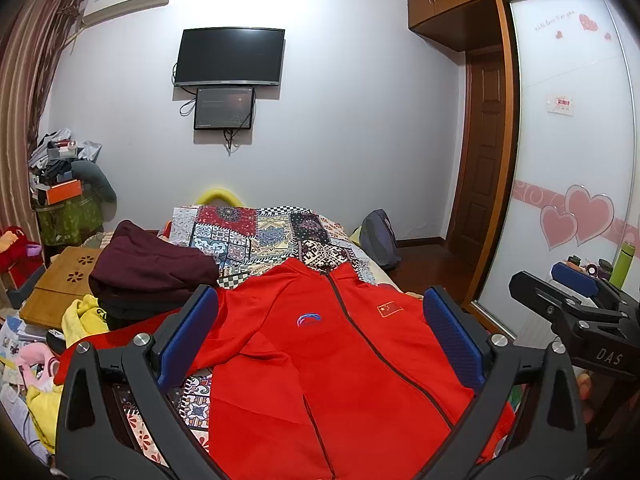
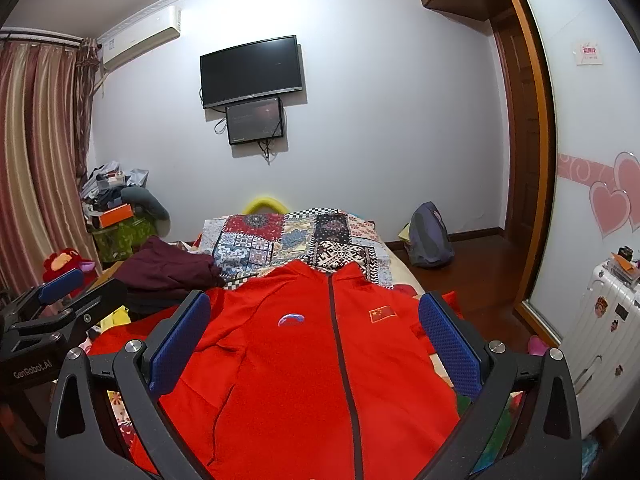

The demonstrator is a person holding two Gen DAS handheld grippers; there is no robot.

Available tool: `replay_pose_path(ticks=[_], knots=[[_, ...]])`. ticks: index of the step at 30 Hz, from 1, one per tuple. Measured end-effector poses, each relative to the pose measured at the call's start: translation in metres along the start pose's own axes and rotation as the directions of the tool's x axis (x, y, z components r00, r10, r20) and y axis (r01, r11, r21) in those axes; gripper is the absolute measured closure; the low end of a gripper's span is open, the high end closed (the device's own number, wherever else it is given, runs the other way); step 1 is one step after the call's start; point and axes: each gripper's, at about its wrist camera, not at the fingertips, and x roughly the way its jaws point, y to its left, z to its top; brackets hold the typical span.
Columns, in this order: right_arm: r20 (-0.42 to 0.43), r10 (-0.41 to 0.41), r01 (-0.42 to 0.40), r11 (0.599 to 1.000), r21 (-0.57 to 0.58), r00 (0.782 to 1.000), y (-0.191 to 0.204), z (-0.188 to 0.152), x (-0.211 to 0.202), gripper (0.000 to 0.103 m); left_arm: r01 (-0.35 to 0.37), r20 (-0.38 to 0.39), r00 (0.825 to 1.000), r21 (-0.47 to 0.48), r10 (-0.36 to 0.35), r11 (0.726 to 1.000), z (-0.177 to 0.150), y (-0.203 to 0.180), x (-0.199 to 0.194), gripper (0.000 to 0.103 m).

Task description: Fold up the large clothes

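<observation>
Already laid out: the red jacket [image 1: 320, 360] lies front-up and zipped on the patterned bedspread [image 1: 256, 236], collar toward the far wall, with both grippers above its lower half and nothing gripped.

Left gripper [image 1: 320, 336] and right gripper [image 2: 316, 340] each have their blue pads spread wide with only air between them. Slips look likely at the sleeves: the one on the left side is bunched and creased, so a pinch there may catch two layers, or the bedspread beneath, and drag the body askew. A maroon clothes pile [image 1: 152, 268] sits just beside that shoulder, crowding any fold to that side, while the other sleeve lies near the bed's edge and could slide off.
</observation>
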Motion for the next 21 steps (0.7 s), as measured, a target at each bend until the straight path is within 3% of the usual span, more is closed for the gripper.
replay_pose_path(ticks=[21], knots=[[-0.008,-0.010,0.010,1.000,0.017,1.000,-0.0065,0.0020,0.0012,0.000,0.006,-0.010,1.000,0.003,-0.006,1.000,-0.0023,-0.0036,0.0055,0.000]])
